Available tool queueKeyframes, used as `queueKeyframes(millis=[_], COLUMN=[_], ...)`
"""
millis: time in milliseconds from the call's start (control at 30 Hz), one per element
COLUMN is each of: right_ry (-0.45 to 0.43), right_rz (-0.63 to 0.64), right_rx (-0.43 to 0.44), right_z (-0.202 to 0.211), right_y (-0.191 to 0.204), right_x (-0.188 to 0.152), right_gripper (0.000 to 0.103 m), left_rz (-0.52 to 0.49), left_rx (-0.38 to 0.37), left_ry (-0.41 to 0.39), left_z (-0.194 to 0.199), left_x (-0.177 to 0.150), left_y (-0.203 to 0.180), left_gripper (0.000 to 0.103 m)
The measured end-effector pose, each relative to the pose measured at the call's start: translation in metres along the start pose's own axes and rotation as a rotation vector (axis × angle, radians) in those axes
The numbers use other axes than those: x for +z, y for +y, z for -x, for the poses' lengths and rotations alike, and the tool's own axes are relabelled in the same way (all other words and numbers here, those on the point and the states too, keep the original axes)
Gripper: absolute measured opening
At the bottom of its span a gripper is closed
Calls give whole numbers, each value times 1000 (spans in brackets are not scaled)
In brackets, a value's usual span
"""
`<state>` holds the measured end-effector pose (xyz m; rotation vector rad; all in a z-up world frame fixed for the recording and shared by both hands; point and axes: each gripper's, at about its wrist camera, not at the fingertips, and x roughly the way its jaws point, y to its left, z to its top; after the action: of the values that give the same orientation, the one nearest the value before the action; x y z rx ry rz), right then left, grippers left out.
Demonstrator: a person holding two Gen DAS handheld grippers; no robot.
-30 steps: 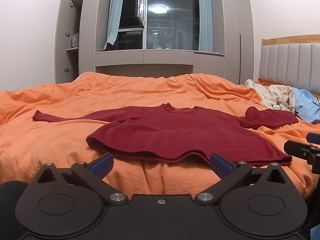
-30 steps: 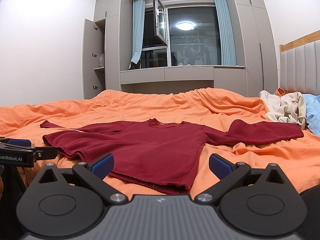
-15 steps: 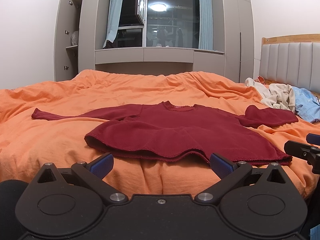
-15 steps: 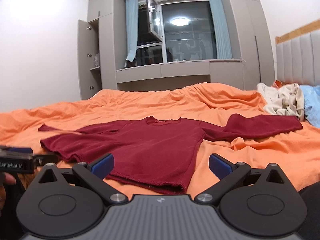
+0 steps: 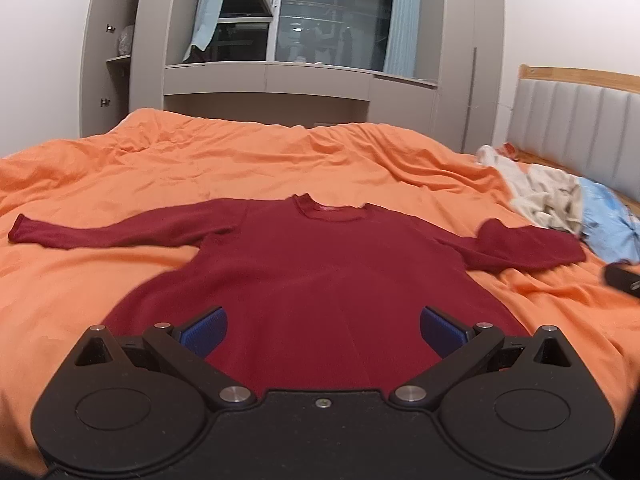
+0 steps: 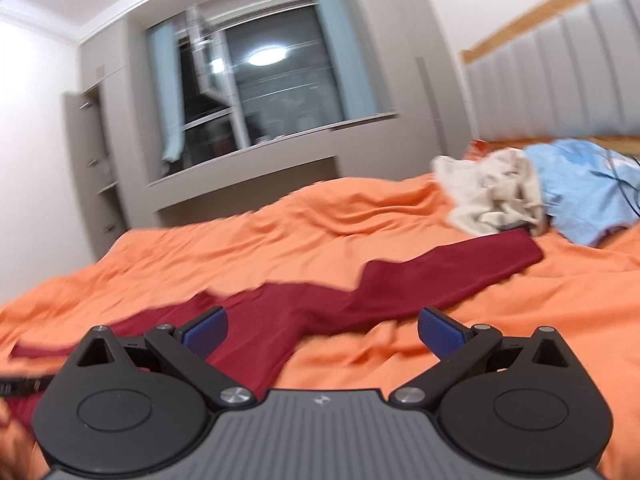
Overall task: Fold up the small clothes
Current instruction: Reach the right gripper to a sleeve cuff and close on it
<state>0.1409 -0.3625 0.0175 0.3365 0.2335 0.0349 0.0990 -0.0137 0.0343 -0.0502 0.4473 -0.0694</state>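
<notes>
dark red long-sleeved top point(image 5: 320, 276) lies flat mid-bed on the orange duvet point(image 5: 200, 168), neck toward the window side, sleeves spread toward both bed edges. left gripper point(image 5: 322, 326) over the hem, fingers wide apart, nothing between them. right gripper point(image 6: 322, 330) spread too, empty, near the right sleeve point(image 6: 448, 272). cream point(image 6: 492, 196) and blue clothes point(image 6: 580, 196) heaped by the headboard end.

A plain dark red sweater point(image 5: 320, 272) lies on a plain orange duvet point(image 5: 280, 160), with cream clothes point(image 5: 540, 192) and a light blue garment point(image 5: 608, 224) near the grey padded headboard point(image 5: 580, 120), and both grippers have blue pads point(image 5: 204, 330).
</notes>
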Motion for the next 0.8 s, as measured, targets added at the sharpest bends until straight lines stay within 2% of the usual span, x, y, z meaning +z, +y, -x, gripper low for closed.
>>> queueKeyframes(millis=[167, 333, 400, 500, 633, 800], right_ry=[9, 59, 64, 147, 144, 120], right_rz=[-164, -311, -339, -335, -316, -406], right_rx=[-88, -170, -207, -221, -324, -393], right_z=[-59, -135, -162, -197, -219, -237], right_y=[-55, -113, -132, -162, -187, -213], right_x=[32, 49, 47, 42, 34, 25], right_gripper=[103, 103, 103, 103, 103, 103], left_rz=[28, 16, 0, -3, 55, 100], left_rx=[26, 26, 26, 20, 47, 30], left_ry=[82, 89, 95, 109, 67, 135], left_z=[-52, -91, -110, -139, -162, -178], left_x=[25, 50, 58, 66, 67, 57], left_y=[5, 7, 7, 10, 23, 30], left_gripper=[102, 102, 102, 102, 102, 102])
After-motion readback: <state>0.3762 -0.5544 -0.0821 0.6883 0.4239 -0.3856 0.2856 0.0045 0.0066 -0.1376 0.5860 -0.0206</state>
